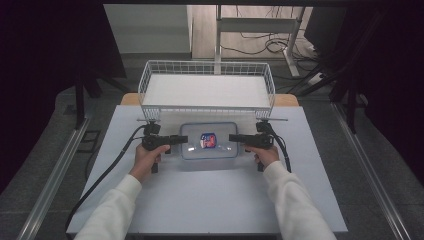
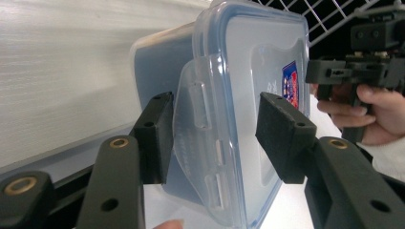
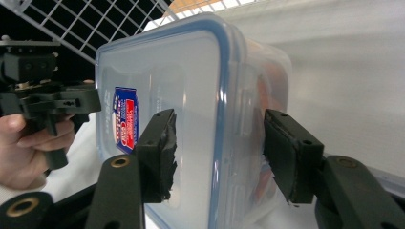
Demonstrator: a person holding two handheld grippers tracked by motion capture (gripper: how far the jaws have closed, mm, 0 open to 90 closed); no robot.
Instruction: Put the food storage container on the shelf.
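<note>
On the table, clear lidded container (image 1: pixel 209 141) — blue-rimmed, red-and-blue sticker on top

The box (image 1: pixel 208 141) lies on the table (image 1: pixel 210 200), just near of the wire basket (image 1: pixel 207 90) at the far edge. The left gripper (image 1: pixel 181 139) sits at the box's left end, the right gripper (image 1: pixel 235 138) at its right end.

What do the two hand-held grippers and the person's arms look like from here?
Both the left hand-held gripper and right hand-held gripper are matte black pistol-grip tools with blocky foam-padded jaws, brass-coloured pivot pins, and a black cable trailing off each. The person wears white long sleeves.
</note>
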